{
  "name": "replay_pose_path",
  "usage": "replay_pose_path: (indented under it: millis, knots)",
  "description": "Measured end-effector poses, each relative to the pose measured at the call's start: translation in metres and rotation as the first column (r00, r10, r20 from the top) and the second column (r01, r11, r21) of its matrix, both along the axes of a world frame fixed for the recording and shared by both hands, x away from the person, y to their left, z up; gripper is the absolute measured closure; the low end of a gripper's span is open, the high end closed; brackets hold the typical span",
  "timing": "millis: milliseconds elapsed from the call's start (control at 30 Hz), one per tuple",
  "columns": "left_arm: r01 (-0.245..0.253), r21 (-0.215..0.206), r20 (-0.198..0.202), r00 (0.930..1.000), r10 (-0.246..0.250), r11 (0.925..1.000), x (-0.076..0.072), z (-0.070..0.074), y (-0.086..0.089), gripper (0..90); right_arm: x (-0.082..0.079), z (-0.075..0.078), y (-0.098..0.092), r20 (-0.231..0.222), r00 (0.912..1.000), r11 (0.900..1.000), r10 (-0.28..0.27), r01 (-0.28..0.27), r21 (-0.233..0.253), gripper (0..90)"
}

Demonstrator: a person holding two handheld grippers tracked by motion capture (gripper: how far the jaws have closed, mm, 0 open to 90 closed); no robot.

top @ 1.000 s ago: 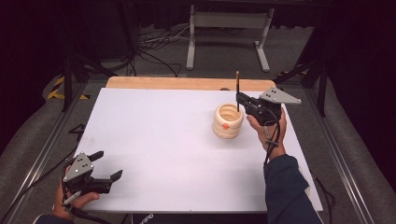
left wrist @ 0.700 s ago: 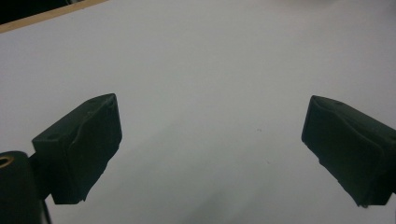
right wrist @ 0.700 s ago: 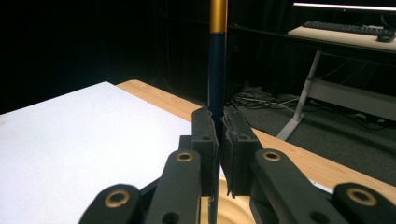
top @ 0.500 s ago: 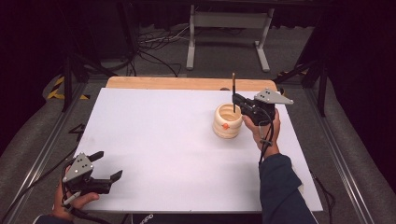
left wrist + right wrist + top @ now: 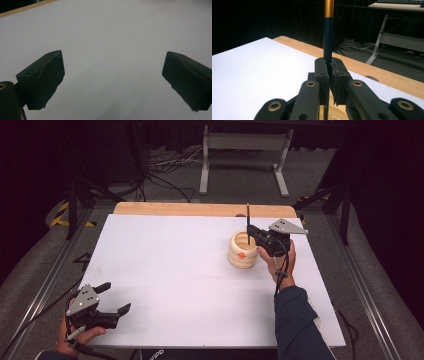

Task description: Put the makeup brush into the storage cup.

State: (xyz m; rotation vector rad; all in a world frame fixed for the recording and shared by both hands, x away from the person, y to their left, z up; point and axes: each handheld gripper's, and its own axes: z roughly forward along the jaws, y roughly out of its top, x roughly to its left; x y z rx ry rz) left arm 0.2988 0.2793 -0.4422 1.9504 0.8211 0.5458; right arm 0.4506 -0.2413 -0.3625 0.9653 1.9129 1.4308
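A pale wooden pot with an orange mark on its side stands right of the middle of the white board. My right gripper is over the pot's right rim, shut on a thin dark pencil that stands upright above the pot's mouth. In the right gripper view the pencil is dark blue with a gold band, pinched between the jaws of the right gripper, and the pot's rim lies just below. My left gripper rests at the front left corner, open, with nothing between the pads.
The white board lies on a wooden table whose bare far edge shows. Cables and a white metal stand are on the floor beyond. Metal rails run along both sides.
The right gripper has carried the pencil a little left and toward me, bringing it over the pot's mouth. The left gripper has not moved.
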Motion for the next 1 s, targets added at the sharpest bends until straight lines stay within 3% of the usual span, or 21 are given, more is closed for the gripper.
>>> replay_pose_path:
  millis: [500, 1000]
  knots:
    - [0.009, -0.002, -0.004, 1.0, -0.009, 1.0, 0.0, -0.001, 0.0, 5.1, 0.002, -0.018, -0.005, -0.045, 0.999, 1.0, 0.001, -0.001, 0.014, 84.7]
    - [0.007, 0.001, -0.011, 0.9999, -0.007, 1.0, 0.001, -0.001, -0.001, 5.2, -0.004, -0.027, -0.007, -0.05, 0.9987, 1.0, -0.005, 0.006, 0.017, 84.7]
